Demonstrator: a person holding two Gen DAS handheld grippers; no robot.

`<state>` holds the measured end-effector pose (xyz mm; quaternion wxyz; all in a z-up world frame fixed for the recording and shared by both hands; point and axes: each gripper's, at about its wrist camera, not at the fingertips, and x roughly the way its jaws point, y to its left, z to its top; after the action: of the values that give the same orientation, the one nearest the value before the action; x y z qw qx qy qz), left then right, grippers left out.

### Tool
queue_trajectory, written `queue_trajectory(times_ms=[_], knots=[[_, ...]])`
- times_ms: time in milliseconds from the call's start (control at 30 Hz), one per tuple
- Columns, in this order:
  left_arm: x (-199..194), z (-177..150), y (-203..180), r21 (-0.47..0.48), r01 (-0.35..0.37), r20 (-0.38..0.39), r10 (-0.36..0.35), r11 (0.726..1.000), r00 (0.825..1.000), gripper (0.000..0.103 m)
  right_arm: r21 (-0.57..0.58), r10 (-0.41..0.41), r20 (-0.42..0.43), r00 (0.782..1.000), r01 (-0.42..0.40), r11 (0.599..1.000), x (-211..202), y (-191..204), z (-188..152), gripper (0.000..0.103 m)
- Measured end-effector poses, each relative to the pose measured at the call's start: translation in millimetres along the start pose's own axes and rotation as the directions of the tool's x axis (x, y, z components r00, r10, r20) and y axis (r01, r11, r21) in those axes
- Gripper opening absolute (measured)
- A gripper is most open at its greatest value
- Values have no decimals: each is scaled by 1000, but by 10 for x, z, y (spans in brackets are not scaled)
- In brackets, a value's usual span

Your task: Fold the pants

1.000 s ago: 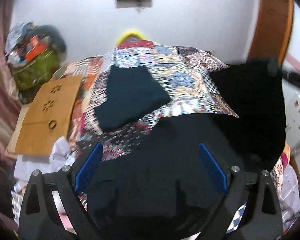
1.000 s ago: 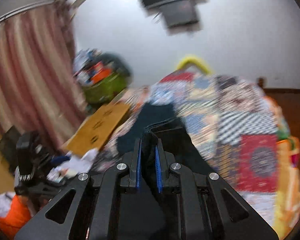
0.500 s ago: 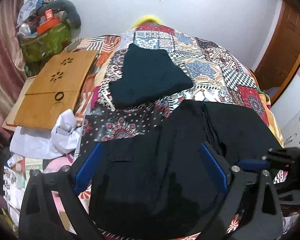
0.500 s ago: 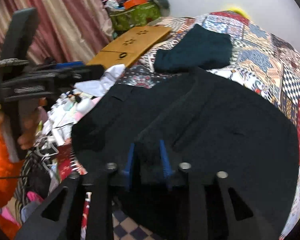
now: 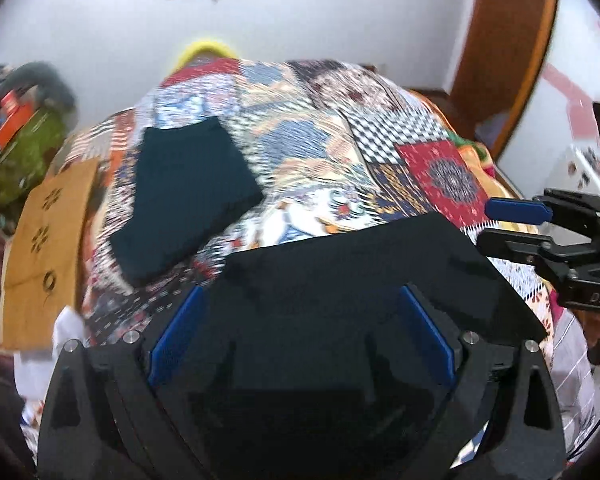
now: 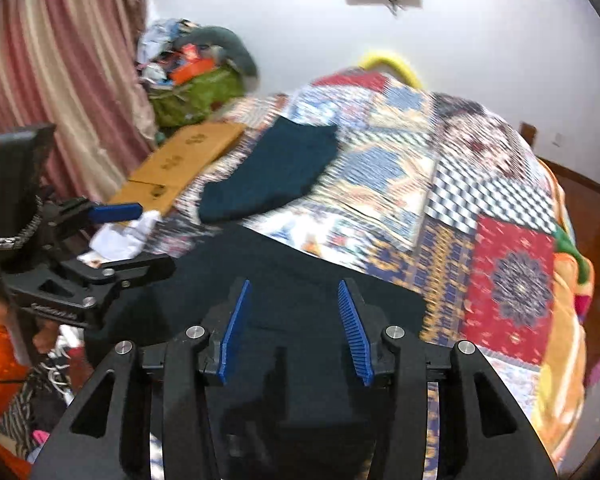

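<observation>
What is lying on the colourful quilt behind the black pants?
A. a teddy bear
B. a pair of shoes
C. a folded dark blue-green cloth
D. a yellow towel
C: a folded dark blue-green cloth lies flat on the patchwork quilt, farther back than the black pants.

Surface: bed under a patchwork cover.
On it, near: black pants, folded flat.
Farther back: folded dark teal garment.
</observation>
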<state>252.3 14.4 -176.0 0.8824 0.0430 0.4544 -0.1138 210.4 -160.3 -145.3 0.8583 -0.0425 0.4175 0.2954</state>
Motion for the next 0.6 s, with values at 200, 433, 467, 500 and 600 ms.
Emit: queue_trajectory(times_ms=[200, 433, 467, 500, 600], knots=[[653, 32, -299, 80, 5, -151, 7, 997, 989, 97, 32, -29, -143, 989, 34, 999, 430, -316, -203, 42], [795, -202, -240, 59, 4, -188, 7, 998, 982, 99, 43, -33, -179, 983, 41, 998, 593, -374, -490, 50], [787, -232, -220, 47, 7, -189, 2, 999, 982, 100, 43, -34, -175, 984, 42, 998, 559, -365, -513, 51], [769, -264, -204, 35, 7, -187, 0, 999, 982, 100, 48, -34, -175, 984, 43, 998, 539, -359, -522, 50], [666, -351, -192, 28, -15, -174, 19, 1000, 985, 100, 62, -28, -174, 984, 39, 997, 459, -347, -589, 51]])
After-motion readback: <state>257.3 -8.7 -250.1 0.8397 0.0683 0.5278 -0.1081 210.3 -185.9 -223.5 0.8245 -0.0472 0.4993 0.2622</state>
